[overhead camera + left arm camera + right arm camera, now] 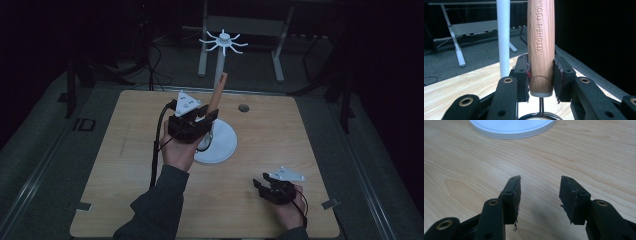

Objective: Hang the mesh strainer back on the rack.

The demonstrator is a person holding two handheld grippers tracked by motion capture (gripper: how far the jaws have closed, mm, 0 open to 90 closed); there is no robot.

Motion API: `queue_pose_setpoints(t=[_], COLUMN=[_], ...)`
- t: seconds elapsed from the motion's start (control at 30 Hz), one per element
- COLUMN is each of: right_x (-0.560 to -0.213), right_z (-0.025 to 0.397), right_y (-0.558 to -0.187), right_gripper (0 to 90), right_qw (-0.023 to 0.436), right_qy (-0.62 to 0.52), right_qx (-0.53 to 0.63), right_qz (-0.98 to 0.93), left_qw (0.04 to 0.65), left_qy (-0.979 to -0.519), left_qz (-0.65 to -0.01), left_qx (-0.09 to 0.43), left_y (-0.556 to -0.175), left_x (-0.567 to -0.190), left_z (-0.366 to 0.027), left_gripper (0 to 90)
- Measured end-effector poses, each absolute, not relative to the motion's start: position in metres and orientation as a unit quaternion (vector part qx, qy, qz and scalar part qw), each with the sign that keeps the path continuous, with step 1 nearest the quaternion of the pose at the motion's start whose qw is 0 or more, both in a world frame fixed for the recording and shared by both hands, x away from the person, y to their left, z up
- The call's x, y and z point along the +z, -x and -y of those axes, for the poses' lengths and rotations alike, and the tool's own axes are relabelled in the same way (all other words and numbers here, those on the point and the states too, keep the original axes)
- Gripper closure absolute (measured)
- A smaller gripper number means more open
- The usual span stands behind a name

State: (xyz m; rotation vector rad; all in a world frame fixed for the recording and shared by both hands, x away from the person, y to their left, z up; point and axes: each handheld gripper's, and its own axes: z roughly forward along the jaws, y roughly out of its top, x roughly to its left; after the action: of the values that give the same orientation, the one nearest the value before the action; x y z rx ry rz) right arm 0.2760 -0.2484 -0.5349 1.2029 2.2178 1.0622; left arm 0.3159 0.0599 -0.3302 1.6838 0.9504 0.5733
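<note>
Left gripper (541, 80) jaws clamped on round wooden handle (541, 45), engraved grain, upright just beside white stand pole (503, 37), mid-counter. Right gripper (540, 195) jaws half open, empty, over pale woodgrain counter (461, 170), near right.

Dim room, grey floor (45, 125), white-legged desk (240, 25).

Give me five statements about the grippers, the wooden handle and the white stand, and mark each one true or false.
1. The left gripper is shut on the wooden handle. True.
2. The handle lies flat on the table. False: it is held upright.
3. The right gripper holds a spoon. False: its fingers are apart with nothing between them.
4. The handle reads KITCHEN TOOL. True.
5. The stand has a square black base. False: its base is round and white.
</note>
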Motion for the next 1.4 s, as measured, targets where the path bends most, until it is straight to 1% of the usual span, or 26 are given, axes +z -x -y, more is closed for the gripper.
queue_pose_setpoints(t=[0.67, 1.13, 1.4], right_x=[-0.535, -0.535, -0.535], right_z=[0.248, 0.248, 0.249], right_y=[-0.277, -0.277, -0.277], right_gripper=[51.2, 51.2, 51.1], right_qw=[0.201, 0.201, 0.201], right_qy=[-0.43, -0.431, -0.432], right_qx=[0.381, 0.381, 0.382], right_qz=[-0.794, -0.793, -0.792], left_qw=[0.557, 0.576, 0.578], left_qy=[-0.675, -0.648, -0.641], left_qz=[-0.409, -0.423, -0.427], left_qx=[0.26, 0.265, 0.27], left_y=[-0.313, -0.318, -0.32], left_x=[-0.318, -0.31, -0.305], left_z=[-0.068, -0.067, -0.069], left_gripper=[68.6, 68.5, 68.5])
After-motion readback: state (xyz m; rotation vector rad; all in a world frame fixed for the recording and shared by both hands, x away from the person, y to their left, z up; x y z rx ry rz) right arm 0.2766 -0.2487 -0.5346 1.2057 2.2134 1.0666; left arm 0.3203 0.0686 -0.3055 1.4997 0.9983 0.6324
